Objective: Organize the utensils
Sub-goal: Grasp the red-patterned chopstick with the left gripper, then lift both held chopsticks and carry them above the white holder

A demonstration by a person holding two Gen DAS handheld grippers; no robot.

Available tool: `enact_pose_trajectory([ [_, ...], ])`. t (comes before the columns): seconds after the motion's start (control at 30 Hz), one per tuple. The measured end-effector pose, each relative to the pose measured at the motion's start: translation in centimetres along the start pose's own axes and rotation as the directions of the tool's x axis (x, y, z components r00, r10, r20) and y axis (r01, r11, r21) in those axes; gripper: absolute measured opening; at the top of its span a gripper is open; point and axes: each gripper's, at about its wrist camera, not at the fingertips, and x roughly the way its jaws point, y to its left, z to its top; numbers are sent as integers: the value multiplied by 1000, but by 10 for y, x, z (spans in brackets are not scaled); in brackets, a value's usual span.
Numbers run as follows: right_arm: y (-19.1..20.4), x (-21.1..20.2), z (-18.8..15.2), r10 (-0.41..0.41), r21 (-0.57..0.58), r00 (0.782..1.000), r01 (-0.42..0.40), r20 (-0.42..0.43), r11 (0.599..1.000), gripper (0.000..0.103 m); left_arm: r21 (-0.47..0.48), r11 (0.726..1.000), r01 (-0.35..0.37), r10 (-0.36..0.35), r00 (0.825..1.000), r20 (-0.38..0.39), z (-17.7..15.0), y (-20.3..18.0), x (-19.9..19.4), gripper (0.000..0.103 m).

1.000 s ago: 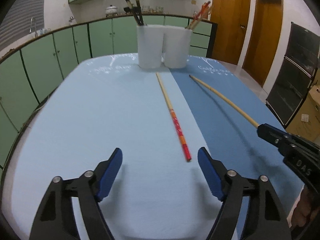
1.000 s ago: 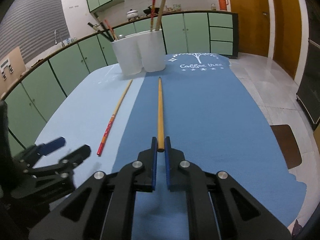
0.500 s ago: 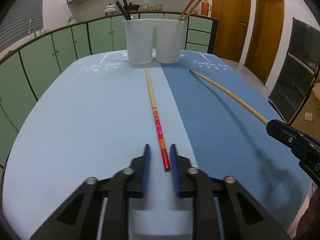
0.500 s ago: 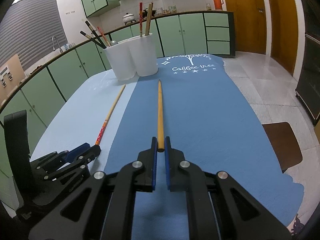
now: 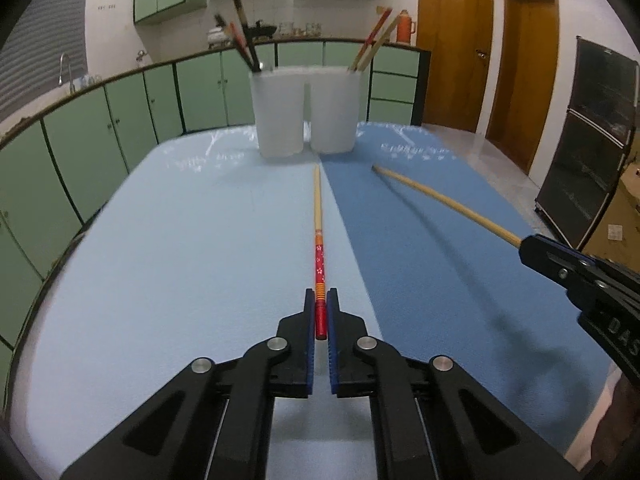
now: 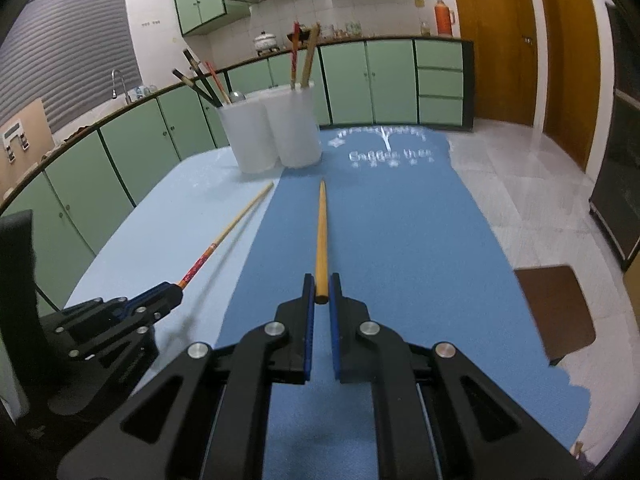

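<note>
Pick-up stage of the utensil sort. The left gripper (image 5: pixel 321 304) was clamped on the red, patterned butt of the red-handled chopstick (image 5: pixel 318 236), whose pale tip pointed toward the two white cups (image 5: pixel 306 114) at the far end of the table (image 5: pixel 160 240). The right gripper (image 6: pixel 321 286) was closed on the thick end of the plain wooden chopstick (image 6: pixel 321 236), which ran out over the dark blue mat (image 6: pixel 400 260). Both sticks appeared raised off the surface, judging by the shadows beneath them. Both cups already held utensils. The next move probably called for carrying each stick forward, tipping it upright over a cup's rim, and only then parting the jaws
</note>
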Motion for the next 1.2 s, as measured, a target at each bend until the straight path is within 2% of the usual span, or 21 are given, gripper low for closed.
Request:
enact_pose_trajectory([
  [0.43,12,-40,64,37,-61,992,-30,118,998,6,18,999,39,-42,985,169,58,13,-68,5],
  [0.67,17,-56,98,62,-80,986,-50,156,996,6,21,997,75,-78,987,143,82,23,-81,5],
  [0.83,20,-58,97,67,-75,987,-57,145,996,6,-17,995,96,-94,988,125,77,34,-77,5],
  [1.03,22,-62,108,87,-84,984,-74,156,994,6,-7,995,101,-98,980,174,87,37,-87,5],
  [1.2,22,-65,130,125,-88,979,-112,162,990,6,13,996,93,-93,972,218,104,42,-96,5],
])
